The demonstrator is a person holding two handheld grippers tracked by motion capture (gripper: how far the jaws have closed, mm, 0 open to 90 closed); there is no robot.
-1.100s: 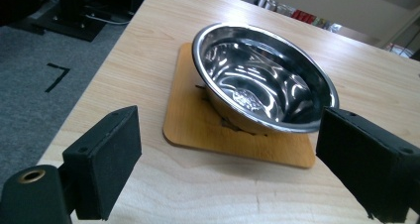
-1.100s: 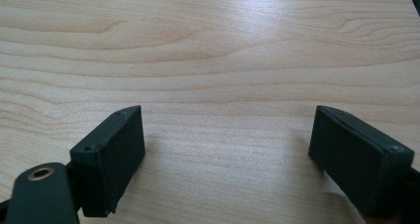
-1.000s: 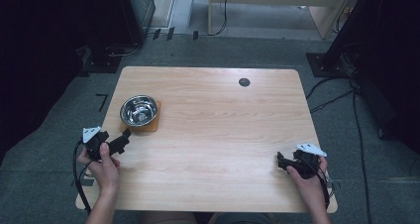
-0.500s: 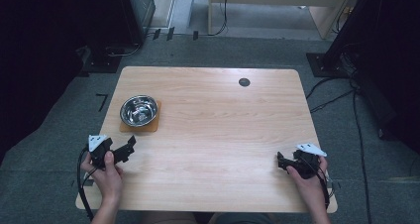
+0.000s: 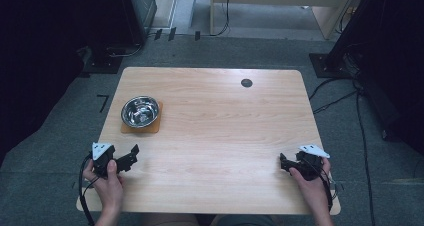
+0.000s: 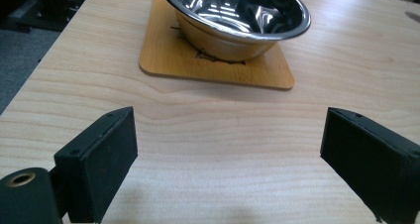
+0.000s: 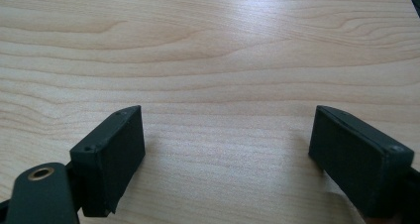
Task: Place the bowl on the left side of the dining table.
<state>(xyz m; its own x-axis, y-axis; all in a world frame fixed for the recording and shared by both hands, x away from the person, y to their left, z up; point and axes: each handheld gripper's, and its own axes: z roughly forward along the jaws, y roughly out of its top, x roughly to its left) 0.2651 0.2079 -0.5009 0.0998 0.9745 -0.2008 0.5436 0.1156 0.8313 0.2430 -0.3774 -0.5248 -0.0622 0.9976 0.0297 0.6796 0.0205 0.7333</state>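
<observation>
Holding your left hand-held gripper (image 5: 131, 154) low over the near left part of the counter (image 5: 215, 136), you have its jaws spread wide with nothing between them, bare wood showing in the gap in the left gripper view. Ahead of those jaws sits a shiny steel bowl (image 6: 236, 17), upright, resting on a square orange-brown mat (image 6: 168, 60) with rounded corners; nothing lies between your jaws and the mat, and the jaws stand apart from it. In the high view the bowl (image 5: 140, 111) and mat (image 5: 150, 127) sit near the counter's left edge, well apart from your right hand-held gripper (image 5: 284, 163), which is near the right front corner. Its jaws are also wide apart and empty, with plain wood grain ahead of them in the right gripper view. A small dark round spot (image 5: 246, 83) marks the counter's far side. Around the counter, cables (image 5: 360, 116) trail across the grey floor (image 5: 65, 136) on your right, and dark equipment (image 5: 60, 31) stands on the far left.
</observation>
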